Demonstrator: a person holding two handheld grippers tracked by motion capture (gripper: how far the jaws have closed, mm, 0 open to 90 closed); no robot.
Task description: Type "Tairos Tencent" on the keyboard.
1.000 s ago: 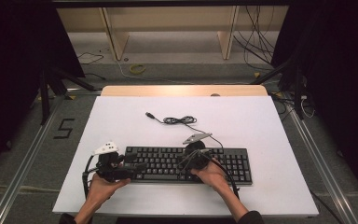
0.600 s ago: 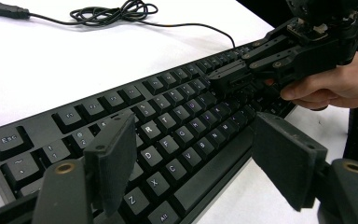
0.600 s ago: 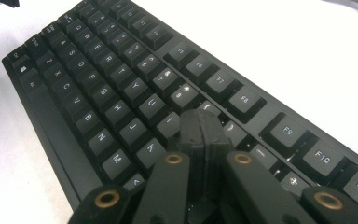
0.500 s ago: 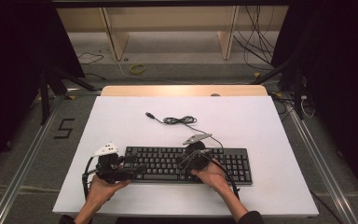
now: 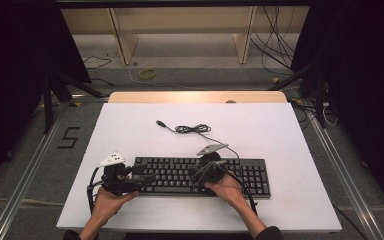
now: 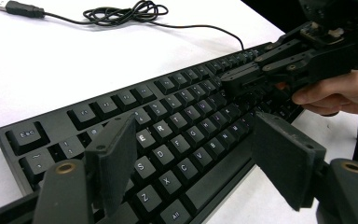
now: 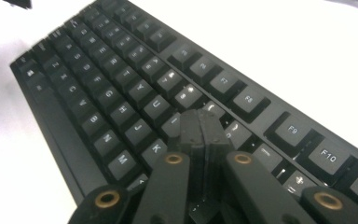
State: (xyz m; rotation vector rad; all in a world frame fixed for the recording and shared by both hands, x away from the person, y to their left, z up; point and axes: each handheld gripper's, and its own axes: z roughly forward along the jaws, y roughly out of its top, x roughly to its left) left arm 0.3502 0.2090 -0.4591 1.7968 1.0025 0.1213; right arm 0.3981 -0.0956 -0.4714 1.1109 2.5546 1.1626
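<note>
A black keyboard lies across the near half of the white table. My left gripper is at the keyboard's left end and points right. In the left gripper view its jaws stand wide open over the front-left keys, nothing pressed between them. My right gripper is over the middle of the keyboard and points left. Its pads are shut together with nothing held, low over the keys around the home row; whether they touch I cannot tell. It also shows as the shut right gripper in the left gripper view.
The keyboard's thin black cable lies coiled on the table behind it, ending in a loose USB plug. Wooden shelving and floor cables lie beyond the far edge. Metal rails run along both sides of the table.
</note>
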